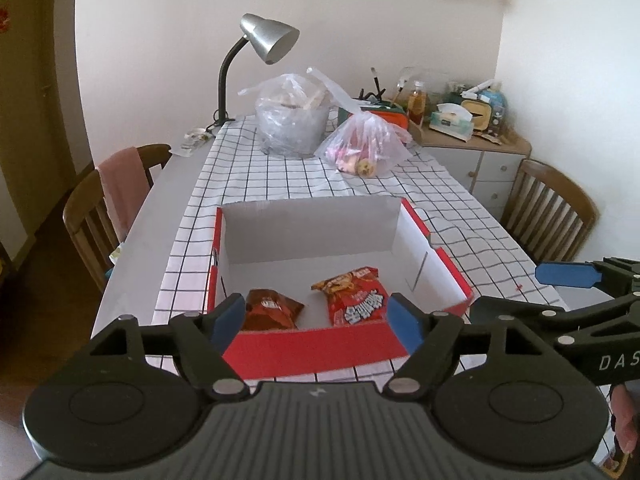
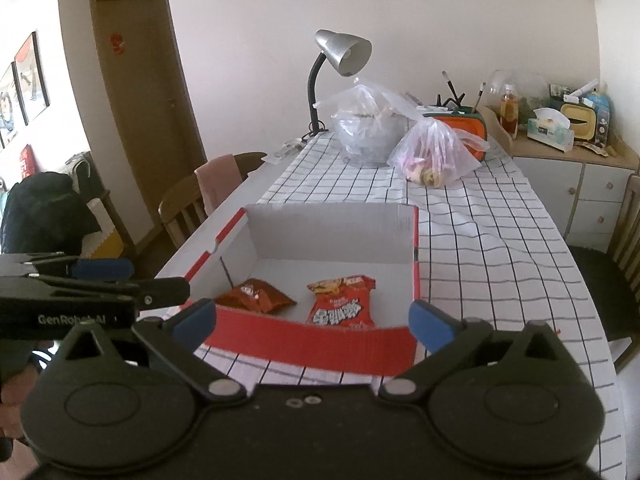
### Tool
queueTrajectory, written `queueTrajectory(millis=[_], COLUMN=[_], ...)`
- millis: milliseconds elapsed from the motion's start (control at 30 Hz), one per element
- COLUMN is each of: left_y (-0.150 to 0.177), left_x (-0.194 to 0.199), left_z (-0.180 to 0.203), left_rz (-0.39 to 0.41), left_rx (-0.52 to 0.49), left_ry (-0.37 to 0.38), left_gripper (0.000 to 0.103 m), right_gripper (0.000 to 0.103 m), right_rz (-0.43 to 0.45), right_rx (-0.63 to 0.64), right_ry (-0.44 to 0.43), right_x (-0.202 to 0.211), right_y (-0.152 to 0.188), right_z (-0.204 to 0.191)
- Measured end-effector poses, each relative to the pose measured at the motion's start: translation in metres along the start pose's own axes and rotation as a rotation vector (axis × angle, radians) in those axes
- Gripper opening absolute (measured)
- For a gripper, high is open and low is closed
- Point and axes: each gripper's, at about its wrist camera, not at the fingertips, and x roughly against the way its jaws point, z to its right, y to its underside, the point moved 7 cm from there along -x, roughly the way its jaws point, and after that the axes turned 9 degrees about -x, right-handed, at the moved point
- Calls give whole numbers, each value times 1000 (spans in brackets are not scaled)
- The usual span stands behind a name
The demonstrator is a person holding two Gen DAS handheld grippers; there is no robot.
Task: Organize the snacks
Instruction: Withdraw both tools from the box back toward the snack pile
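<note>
A red cardboard box (image 1: 316, 346) with a white inside stands on the checked tablecloth (image 1: 304, 184); it also shows in the right wrist view (image 2: 320, 344). Two snack packets lie inside: a dark brown one (image 1: 272, 309) (image 2: 256, 295) at the left and a red one (image 1: 356, 298) (image 2: 342, 300) at the right. My left gripper (image 1: 318, 318) is open and empty, hovering at the box's near wall. My right gripper (image 2: 314, 318) is open and empty, at the same wall beside it. A clear bag of snacks (image 1: 362, 148) (image 2: 436, 152) lies at the far end.
A larger clear plastic bag (image 1: 292, 120) and a desk lamp (image 1: 256, 60) stand at the table's far end. Wooden chairs (image 1: 104, 208) (image 1: 556, 216) flank the table. A cluttered sideboard (image 1: 476, 148) stands at the back right.
</note>
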Motion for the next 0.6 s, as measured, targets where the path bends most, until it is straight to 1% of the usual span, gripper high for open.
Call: queueTrajectory(millis=[200,333,433,600], left_y=[24,43,60,90], left_x=[12,13,10,6], left_z=[1,-2,-5,-6], left_rz=[-7,-36,-62,-107], left_rx=[-28,-38,-50,-105], left_ry=[2,16,40,126], left_gripper=[80,80,80,80], right_gripper=[103,103,103,103], right_rz=[-25,-55,-97,-176], right_rx=[6,-17,-45,-44], right_ry=[-6,-2,-9,-18], right_x=[9,11,9,8], right_y=[23,44,64,101], right_z=[2,7,12,15])
